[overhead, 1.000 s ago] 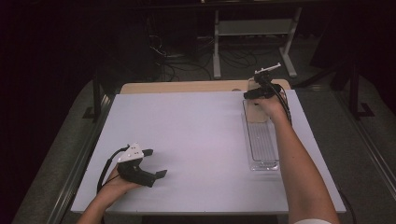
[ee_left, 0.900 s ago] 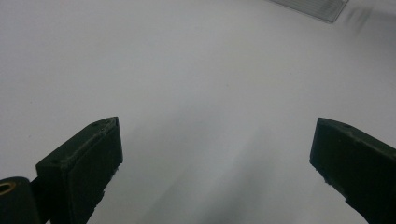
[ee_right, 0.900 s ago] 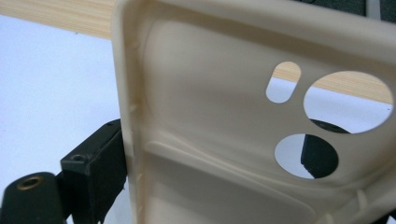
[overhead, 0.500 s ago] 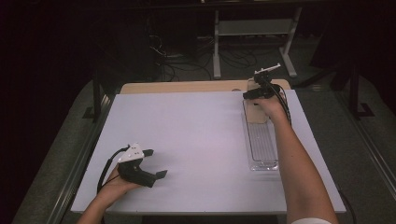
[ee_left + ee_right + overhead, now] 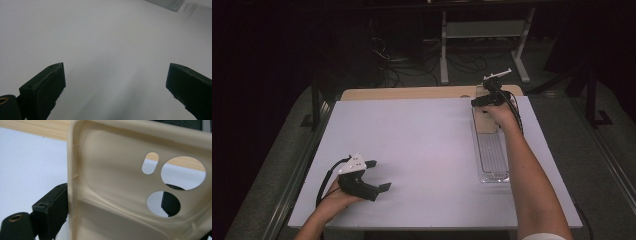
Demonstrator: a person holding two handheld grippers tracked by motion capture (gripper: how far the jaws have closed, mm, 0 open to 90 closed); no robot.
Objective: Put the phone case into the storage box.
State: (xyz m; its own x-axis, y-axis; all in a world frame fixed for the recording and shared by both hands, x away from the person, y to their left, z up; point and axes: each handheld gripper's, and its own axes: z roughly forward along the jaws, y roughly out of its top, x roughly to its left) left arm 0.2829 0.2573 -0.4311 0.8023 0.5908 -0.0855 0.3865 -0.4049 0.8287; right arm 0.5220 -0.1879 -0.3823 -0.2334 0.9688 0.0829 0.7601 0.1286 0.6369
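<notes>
Right gripper [image 5: 486, 101] clamps phone case [image 5: 140, 185] over clear tray [image 5: 492, 160]; left gripper [image 5: 379, 175] wide open, idle; next likely: carry case clear of tray

Table [image 5: 422, 150]: tray [image 5: 492, 160] lies along its right side, lengthwise front to back. Phone case [image 5: 485, 120] at the tray's far end, between the right gripper's [image 5: 484, 100] jaws. Left gripper [image 5: 374, 175] rests at the near left, well apart from the tray. Table's far edge strip [image 5: 412, 93] lies behind the mat.

The phone case [image 5: 120, 195] is plain cream-beige; the tray [image 5: 492, 155] is clear; the table [image 5: 422, 145] is white with a light wood-grain far edge.
</notes>
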